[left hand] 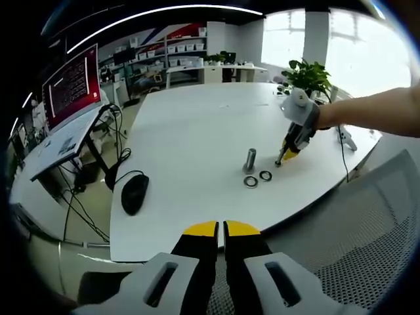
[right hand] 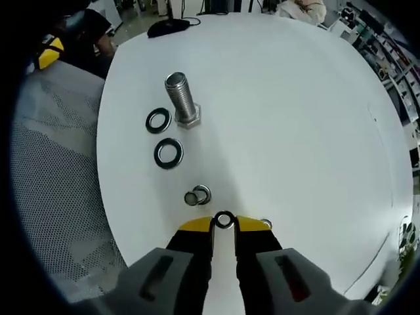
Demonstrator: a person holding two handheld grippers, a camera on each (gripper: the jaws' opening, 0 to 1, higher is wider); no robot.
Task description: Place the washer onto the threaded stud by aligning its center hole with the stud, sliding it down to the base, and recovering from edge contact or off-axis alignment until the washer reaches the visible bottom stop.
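Right gripper (right hand: 224,224) pinches a washer (right hand: 224,220) on edge at its tips, hole visible, presumably for carrying to the threaded stud (right hand: 182,98) standing ahead, two washers (right hand: 168,153) beside its base.

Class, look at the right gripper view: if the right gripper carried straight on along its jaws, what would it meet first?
The right gripper already pinches a small washer. Straight ahead, the first thing is probably the small metal piece lying on the table, slightly left of the line; beyond it lie two washers and the threaded stud.
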